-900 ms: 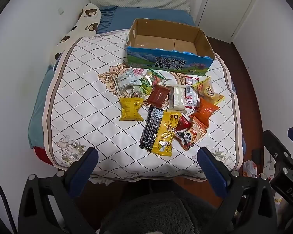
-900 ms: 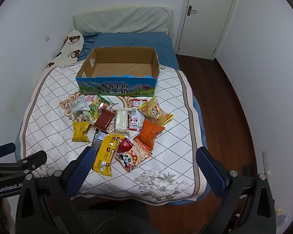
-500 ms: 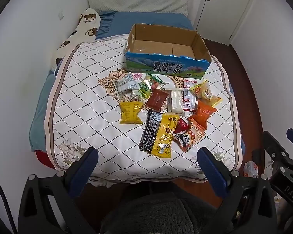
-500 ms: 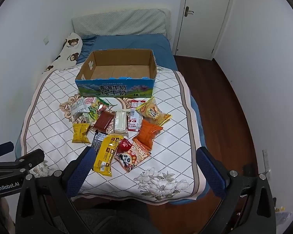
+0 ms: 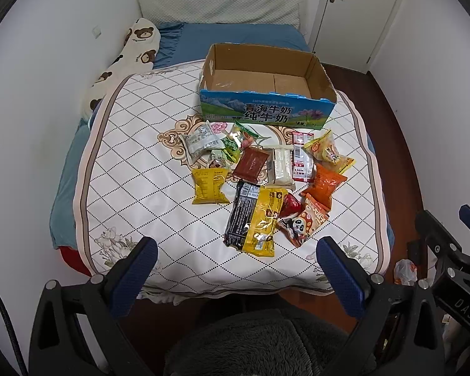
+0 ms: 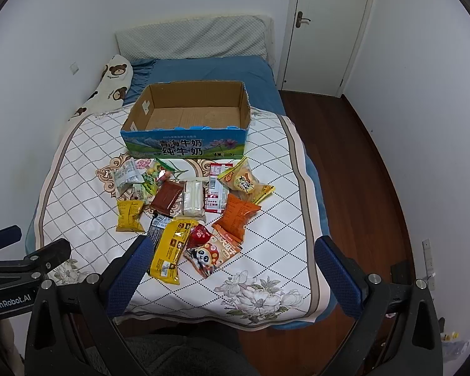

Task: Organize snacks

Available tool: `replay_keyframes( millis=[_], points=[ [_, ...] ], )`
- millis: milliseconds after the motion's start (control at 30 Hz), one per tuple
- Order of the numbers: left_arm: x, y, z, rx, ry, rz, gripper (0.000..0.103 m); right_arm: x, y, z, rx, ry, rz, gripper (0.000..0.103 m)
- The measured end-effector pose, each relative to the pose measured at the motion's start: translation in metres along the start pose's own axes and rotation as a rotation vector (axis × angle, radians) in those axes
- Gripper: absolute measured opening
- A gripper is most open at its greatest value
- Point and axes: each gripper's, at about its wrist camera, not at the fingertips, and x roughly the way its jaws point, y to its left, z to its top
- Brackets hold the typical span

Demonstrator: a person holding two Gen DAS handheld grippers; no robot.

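Several snack packets lie in a loose pile on a quilted bed cover point(image 5: 134, 188), among them a yellow bag point(image 5: 209, 185), a long yellow packet point(image 5: 264, 220), an orange bag point(image 5: 324, 185) and a panda packet point(image 5: 300, 225). An open, empty cardboard box point(image 5: 266, 84) stands behind the pile; it also shows in the right wrist view point(image 6: 188, 116). My left gripper point(image 5: 236, 269) is open and empty, held back off the bed's near edge. My right gripper point(image 6: 232, 269) is open and empty, also short of the pile point(image 6: 191, 206).
A bear-print pillow point(image 5: 125, 59) lies along the left wall, and a grey pillow point(image 5: 219, 3) at the bed's head. A white door point(image 6: 329, 28) and wooden floor point(image 6: 366, 172) are to the right. A grey fuzzy cushion point(image 5: 253, 344) sits just below my grippers.
Both grippers have drawn back and tilted up a little, so the bed and box sit lower and farther in view. Both stay open. No snack has moved.
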Motion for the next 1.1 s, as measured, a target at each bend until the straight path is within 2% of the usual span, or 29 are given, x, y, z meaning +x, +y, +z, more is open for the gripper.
replay_keyframes(
  millis=[1100],
  points=[
    [-0.0013,-0.0004,0.001,0.001,-0.012,-0.001,0.103,-0.0001,-0.0043,0.0011,0.0,-0.01,-0.003,0.103]
  ],
)
